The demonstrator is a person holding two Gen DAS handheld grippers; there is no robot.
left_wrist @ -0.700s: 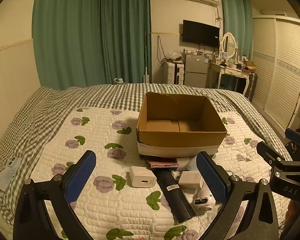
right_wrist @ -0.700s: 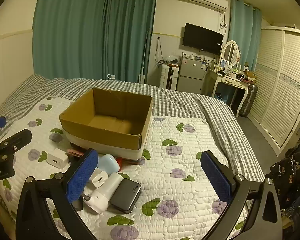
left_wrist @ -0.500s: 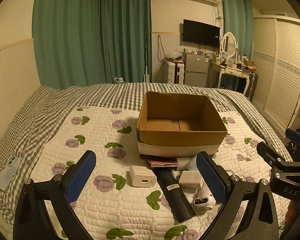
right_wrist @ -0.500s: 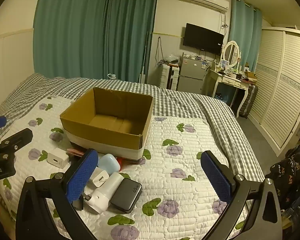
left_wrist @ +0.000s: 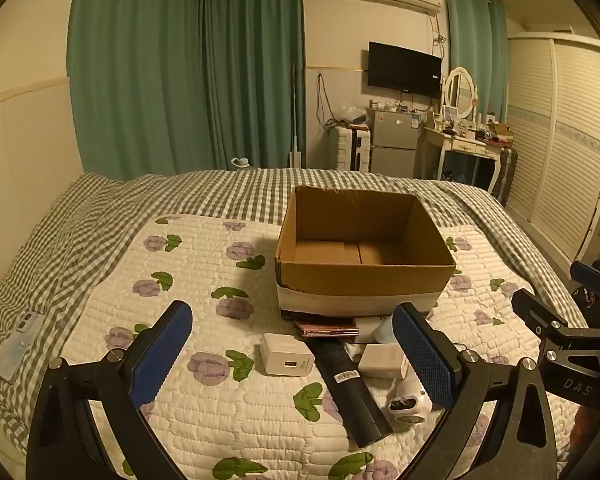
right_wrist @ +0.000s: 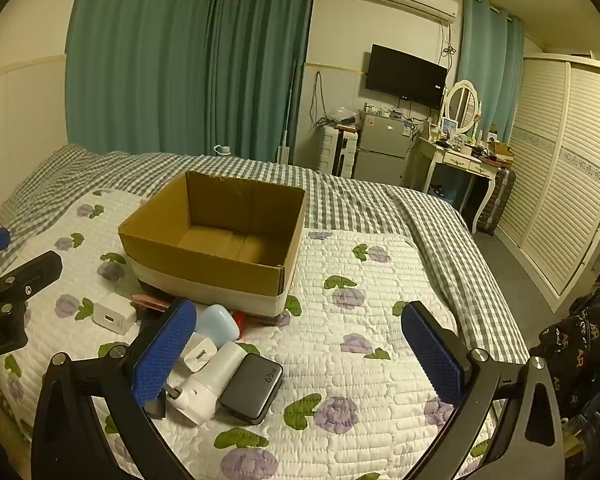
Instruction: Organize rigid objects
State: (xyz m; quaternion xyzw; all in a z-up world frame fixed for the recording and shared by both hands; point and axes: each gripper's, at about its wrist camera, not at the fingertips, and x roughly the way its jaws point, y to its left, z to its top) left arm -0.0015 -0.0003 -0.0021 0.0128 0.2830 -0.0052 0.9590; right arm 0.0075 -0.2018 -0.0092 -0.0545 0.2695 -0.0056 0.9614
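An open, empty cardboard box [left_wrist: 364, 276] [right_wrist: 216, 268] stands on the floral quilt. In front of it lie a white charger cube [left_wrist: 286, 356] [right_wrist: 114, 314], a black cylinder [left_wrist: 350, 384], a pink flat item [left_wrist: 326, 327], a small white adapter [left_wrist: 382, 360] [right_wrist: 199, 354], a white device [left_wrist: 408, 402] [right_wrist: 210, 382], a grey power bank [right_wrist: 252, 388] and a pale blue case [right_wrist: 219, 322]. My left gripper [left_wrist: 292, 356] is open and empty, above the charger and cylinder. My right gripper [right_wrist: 298, 356] is open and empty, right of the pile.
A phone in a clear case [left_wrist: 18, 340] lies at the bed's left edge. Checked bedding [right_wrist: 380, 200] lies beyond the quilt. A dresser [right_wrist: 460, 160], fridge and wardrobe stand at the right.
Both views have shifted only slightly. The objects lie where they were and both grippers stay open.
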